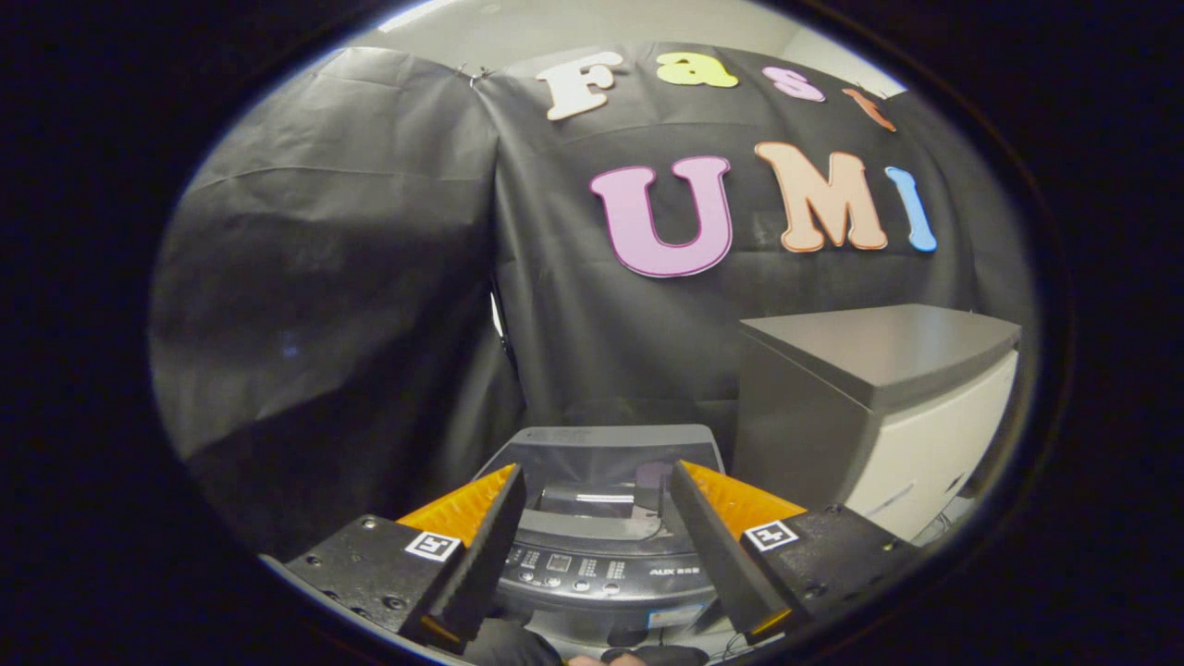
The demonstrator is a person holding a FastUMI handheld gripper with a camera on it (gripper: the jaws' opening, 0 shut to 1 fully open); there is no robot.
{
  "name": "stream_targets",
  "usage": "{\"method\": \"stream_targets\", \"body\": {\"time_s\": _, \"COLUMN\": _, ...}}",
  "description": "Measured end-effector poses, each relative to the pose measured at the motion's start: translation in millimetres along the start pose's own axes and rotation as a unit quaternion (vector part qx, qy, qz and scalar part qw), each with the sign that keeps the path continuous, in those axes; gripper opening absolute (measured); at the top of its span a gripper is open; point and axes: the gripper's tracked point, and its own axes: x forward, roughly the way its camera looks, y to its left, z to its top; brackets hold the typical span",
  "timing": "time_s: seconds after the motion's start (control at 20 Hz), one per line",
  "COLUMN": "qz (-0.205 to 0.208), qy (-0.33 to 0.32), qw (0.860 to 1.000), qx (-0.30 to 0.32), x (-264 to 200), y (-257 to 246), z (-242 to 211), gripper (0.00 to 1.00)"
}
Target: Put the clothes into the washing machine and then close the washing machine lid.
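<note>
Now your gripper hangs with its 2 fingers spread wide on nothing, the washing machine between them at 12 o'clock. Its lid looks rigid and smooth: take its front edge.

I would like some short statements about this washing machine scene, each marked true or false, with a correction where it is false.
1. The gripper has its fingers spread apart with nothing between the pads. True.
2. The washing machine lid is standing open. False: the dark lid lies flat and closed on top.
3. A grey cabinet stands beside the washing machine, on its right. True.
4. A piece of clothing hangs from the fingers. False: they hold nothing, and I see no clothes ahead of them.
5. The control panel with its buttons lies on the near side of the lid, between the fingers. True.
</note>
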Motion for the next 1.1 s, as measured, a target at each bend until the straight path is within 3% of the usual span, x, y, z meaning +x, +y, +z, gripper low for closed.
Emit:
{"method": "stream_targets", "body": {"time_s": 0.8, "qz": -0.052, "qy": -0.069, "qw": 0.996, "qx": 0.017, "x": -39.2, "y": -22.0, "z": -7.8, "gripper": 0.96}}
{"method": "stream_targets", "body": {"time_s": 1.1, "qz": -0.074, "qy": -0.082, "qw": 0.994, "qx": -0.007, "x": -48.3, "y": -34.0, "z": -9.4, "gripper": 0.96}}
